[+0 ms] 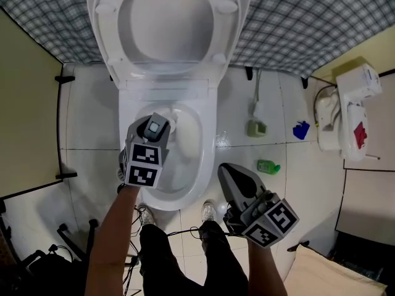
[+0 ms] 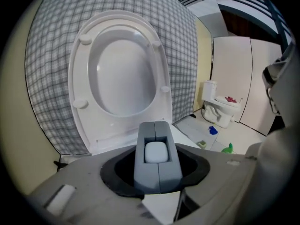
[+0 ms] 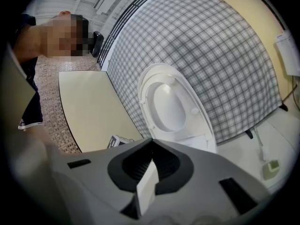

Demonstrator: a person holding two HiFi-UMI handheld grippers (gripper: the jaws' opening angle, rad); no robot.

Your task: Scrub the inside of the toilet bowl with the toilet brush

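Squarely over the white ceramic toilet bowl [image 1: 208,142], the left gripper [image 1: 154,130] is clamped on the grey, block-shaped handle of the toilet brush [image 2: 157,170]. The handle's end face, with a pale rounded inset, points up at the camera in the left gripper view. From there the handle runs down into the bowl. A whitish rounded shape just beside the jaws may be the brush head, though the gripper covers most of it and I cannot be sure.

The white plastic seat and lid [image 1: 106,32] stand raised against the grey-and-white checked cloth [image 1: 296,23] behind. The right gripper [image 1: 230,172] hangs to the right of the bowl, apart from it, above the white tiled floor [image 1: 86,165]. Its jaws are pressed together at the tips with nothing between them.

On the floor to the right lie a small green plastic bottle [image 1: 268,166] and a blue object [image 1: 301,130], with a pale green holder [image 1: 257,128] nearer the wall. Further right stands a smaller white toilet-shaped fixture [image 1: 345,110] with a red item on top.
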